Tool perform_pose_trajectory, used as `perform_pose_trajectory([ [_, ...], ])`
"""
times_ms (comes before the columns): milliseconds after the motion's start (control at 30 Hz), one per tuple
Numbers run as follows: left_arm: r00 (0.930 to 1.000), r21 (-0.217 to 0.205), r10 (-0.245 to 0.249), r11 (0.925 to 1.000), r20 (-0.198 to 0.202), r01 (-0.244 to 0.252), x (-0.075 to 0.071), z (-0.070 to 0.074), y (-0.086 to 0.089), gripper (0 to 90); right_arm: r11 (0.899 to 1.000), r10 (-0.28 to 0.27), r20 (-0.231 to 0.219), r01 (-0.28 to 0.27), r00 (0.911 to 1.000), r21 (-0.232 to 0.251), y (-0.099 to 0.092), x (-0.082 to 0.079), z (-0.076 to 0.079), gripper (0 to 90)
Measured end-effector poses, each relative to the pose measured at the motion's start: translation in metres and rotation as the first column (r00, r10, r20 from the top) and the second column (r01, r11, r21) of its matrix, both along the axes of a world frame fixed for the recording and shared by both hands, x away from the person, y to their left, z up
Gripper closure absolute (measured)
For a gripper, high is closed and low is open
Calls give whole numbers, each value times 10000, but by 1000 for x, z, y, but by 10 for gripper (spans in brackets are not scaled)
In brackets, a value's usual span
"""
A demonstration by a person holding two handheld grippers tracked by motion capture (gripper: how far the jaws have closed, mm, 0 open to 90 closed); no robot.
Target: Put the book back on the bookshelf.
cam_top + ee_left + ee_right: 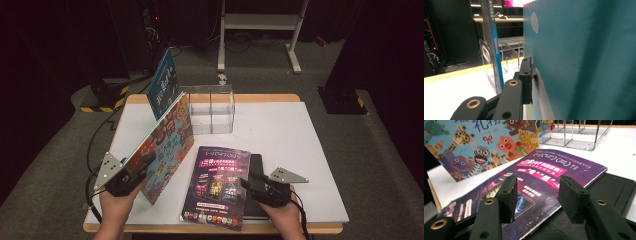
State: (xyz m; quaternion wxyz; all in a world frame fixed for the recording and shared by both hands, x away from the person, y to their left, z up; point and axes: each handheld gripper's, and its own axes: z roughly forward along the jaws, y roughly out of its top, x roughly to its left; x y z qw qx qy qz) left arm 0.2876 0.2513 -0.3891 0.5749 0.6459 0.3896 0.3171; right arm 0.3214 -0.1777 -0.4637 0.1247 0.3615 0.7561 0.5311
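Observation:
A colourful animal picture book (167,145) stands on its lower edge at the table's left, leaning over. My left gripper (142,167) is shut on its near bottom corner. In the left gripper view one black jaw presses the teal back cover (586,62); the other jaw is hidden behind the book. A purple magazine (217,187) lies flat at the front centre, partly over a black notebook (256,165). My right gripper (246,184) hovers open over the magazine's right edge. Its two jaws (536,192) stand apart above the magazine (544,167), with nothing between them.
A clear acrylic divider stand (212,107) sits at the back centre of the white table (280,130). A blue book (165,82) stands upright in its left slot. A white frame stands on the floor beyond the table.

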Motion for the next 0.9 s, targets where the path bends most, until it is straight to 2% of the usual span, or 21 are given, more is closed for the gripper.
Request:
perform_pose_trajectory([
  [200,9999,-64,163,9998,-25,-163,0,1,-1,768,9996,-70,1,70,10000,275,-5,-3,-5,491],
  [300,9988,311,479,9984,43,-480,-2,3,-6,796,9994,-58,55,56,10000,333,-7,-4,-4,493],
  [367,9989,579,389,9975,253,-403,-2,4,-11,804,9990,-93,88,89,9999,438,-8,-5,-3,494],
  [467,9990,867,374,9955,264,-395,0,10,-20,807,9991,-67,105,62,9999,429,-9,-5,-3,497],
  [567,9987,953,387,9946,335,-417,4,16,-26,808,9988,-44,115,38,9999,493,-9,-6,-3,499],
  [667,9986,735,468,9961,261,-486,10,22,-26,809,9983,-42,135,34,9999,579,-10,-6,-1,500],
  [767,9987,55,496,9988,121,-497,16,28,-19,810,9980,-52,136,43,9999,625,-12,-6,0,504],
  [800,9986,-11,514,9987,90,-514,16,29,-18,810,9978,-49,128,41,9999,654,-13,-6,0,505],
  [900,9963,-238,784,9967,347,-776,15,35,-15,810,9976,-48,130,38,9999,695,-13,-6,0,506],
])
